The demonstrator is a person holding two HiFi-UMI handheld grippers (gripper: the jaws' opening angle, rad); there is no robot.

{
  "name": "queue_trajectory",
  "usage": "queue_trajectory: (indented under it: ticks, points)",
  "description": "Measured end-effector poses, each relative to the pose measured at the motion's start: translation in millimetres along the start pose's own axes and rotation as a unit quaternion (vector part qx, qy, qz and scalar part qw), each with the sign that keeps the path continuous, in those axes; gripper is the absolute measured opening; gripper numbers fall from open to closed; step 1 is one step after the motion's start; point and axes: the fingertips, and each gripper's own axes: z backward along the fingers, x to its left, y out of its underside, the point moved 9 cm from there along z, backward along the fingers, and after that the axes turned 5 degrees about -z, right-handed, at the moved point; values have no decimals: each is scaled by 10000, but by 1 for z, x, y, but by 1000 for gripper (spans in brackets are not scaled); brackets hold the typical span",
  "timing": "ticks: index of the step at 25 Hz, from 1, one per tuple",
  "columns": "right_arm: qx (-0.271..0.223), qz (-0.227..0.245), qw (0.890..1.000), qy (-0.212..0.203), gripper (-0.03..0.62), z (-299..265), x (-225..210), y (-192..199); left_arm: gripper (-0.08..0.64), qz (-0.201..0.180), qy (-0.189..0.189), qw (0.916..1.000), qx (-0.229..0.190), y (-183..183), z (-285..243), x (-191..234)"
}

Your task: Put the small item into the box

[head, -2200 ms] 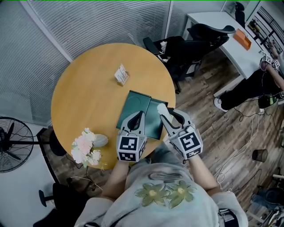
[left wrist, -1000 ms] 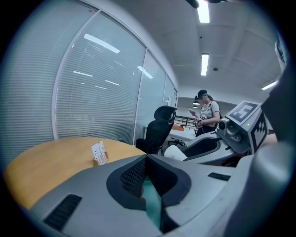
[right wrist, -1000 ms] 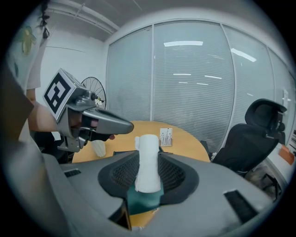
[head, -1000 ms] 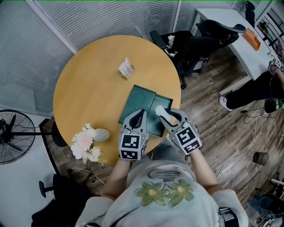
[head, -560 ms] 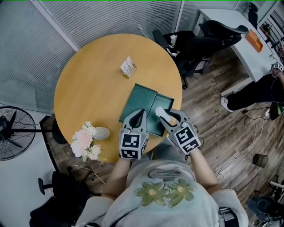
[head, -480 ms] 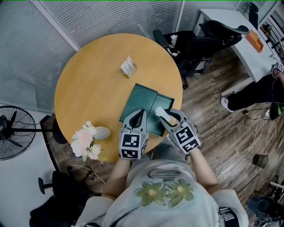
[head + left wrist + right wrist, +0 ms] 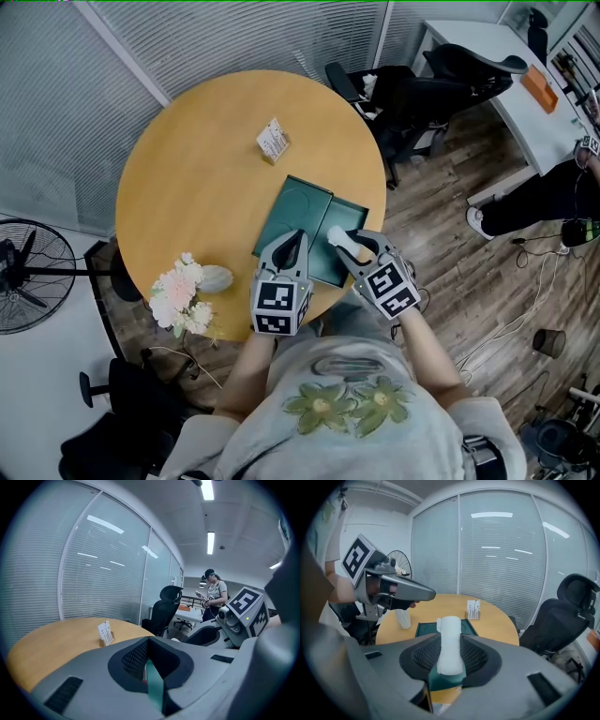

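**Grip state.** The right gripper (image 7: pixel 450 660) is clamped on the small item (image 7: pixel 449 634), a white, rounded, roll-shaped piece. Its upper end stands clear of the pads. In the head view the item sits at centre frame, over the right-hand part of the green box (image 7: pixel 298 208) and not yet inside it. The left gripper (image 7: pixel 292 246) is closed on a thin teal edge, judged to be the near wall of the box, which steadies the box on the table (image 7: pixel 187 187).

**Handling.** The item looks light and soft, with a matte surface like fabric or foam.
- Slip in the pads is unlikely.
- It probably gives under pressure, so moderate force at mid-length, where the jaws now sit, suits it best.
- It does not look fragile.
- The free upper end may tip on release, so a low release inside the box is advisable.

**Surroundings.**
- A card holder (image 7: pixel 273 141) stands at upper centre, well apart from the box.
- Flowers (image 7: pixel 180 302) and a pale vase (image 7: pixel 217 277) lie at lower left, near the left gripper but apart from the box.
- An office chair (image 7: pixel 412 89) stands off the table at upper right.

**Obstructions.** Nothing lies between the item and the box opening. The left gripper, just beside the drop path, is the only body to clear.
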Motion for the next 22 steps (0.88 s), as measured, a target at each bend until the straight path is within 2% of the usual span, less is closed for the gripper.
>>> queue_trajectory:
  ticks: [22]
  points:
    - [465, 252, 9983, -229, 135, -23, 1, 15, 3, -10, -121, 9999, 70, 4, 6, 5]
